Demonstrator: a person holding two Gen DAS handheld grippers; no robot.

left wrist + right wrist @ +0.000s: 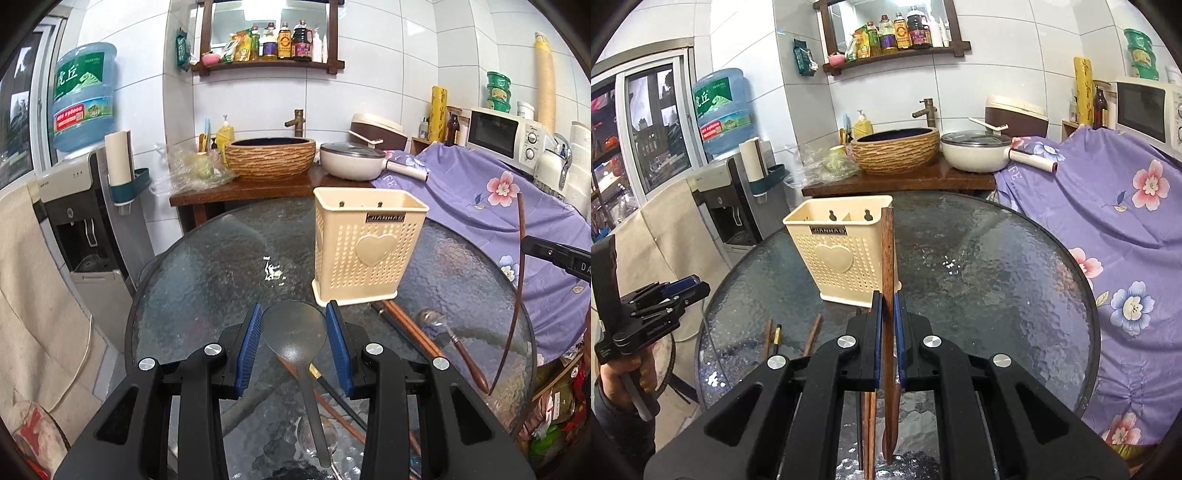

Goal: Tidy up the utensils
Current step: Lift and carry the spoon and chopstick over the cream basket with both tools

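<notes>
Your left gripper (294, 325) hovers low over the round glass table (221, 258) with its blue pads (248, 343) spread wide. A translucent grey rice paddle (295, 332) lies on the glass between them, its blade up front and its handle running back under the gripper — neither pad touches it.

Your right gripper (886, 314) is pinched onto a brown wooden utensil handle (888, 280), holding it upright. In the right wrist view the handle's top stands in front of the right edge of the cream perforated utensil holder (842, 251), which sits on the table with a heart on its front and a divider inside; whether the handle touches the holder cannot be told.

On the glass to the right of the rice paddle lie wooden chopsticks (410, 328), a black chopstick with a gold band (332, 387), and a metal spoon with a wooden handle (454, 339) — all just in front of the holder.
</notes>
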